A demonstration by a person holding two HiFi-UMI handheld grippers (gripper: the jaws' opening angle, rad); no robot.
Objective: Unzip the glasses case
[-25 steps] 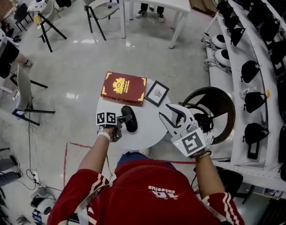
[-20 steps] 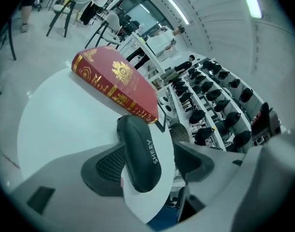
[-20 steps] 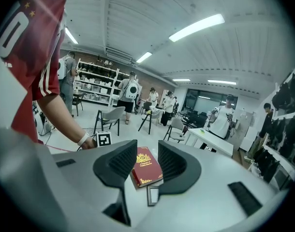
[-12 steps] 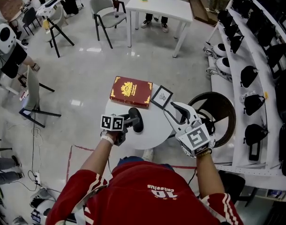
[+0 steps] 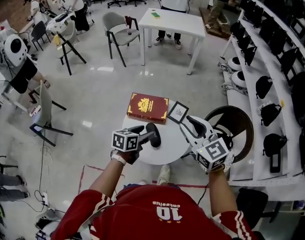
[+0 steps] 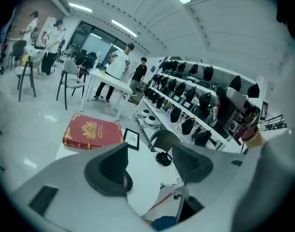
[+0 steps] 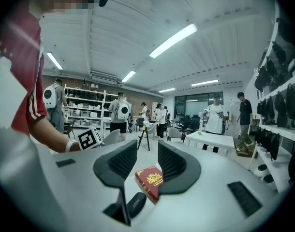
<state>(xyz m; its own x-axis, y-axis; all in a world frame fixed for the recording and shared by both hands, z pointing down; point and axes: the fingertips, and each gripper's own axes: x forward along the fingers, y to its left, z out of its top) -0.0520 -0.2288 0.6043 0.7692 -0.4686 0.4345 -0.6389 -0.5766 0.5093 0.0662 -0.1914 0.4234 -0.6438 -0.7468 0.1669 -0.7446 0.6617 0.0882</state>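
The black glasses case [image 5: 153,135] lies on the small round white table [image 5: 168,145], near its front left. My left gripper [image 5: 145,131] hovers above the table just left of the case. It is open; its jaws have just closed a little, and nothing is between them. In the left gripper view the gripper [image 6: 150,151] looks over the table [image 6: 143,178]. My right gripper [image 5: 193,126] is raised at the table's right edge, open and empty. The right gripper view shows the case [image 7: 135,204] low between the jaws of that gripper [image 7: 146,151].
A red book [image 5: 148,108] and a small framed picture [image 5: 178,112] lie at the table's far side. A dark round chair [image 5: 237,118] stands close on the right, before white shelves of black bags [image 5: 272,74]. Chairs, a white table [image 5: 172,21] and people stand farther off.
Both grippers have risen, the left one more, rolling as it lifted away from the case. The case stays on the table. The head view has tilted up, showing more of the room.
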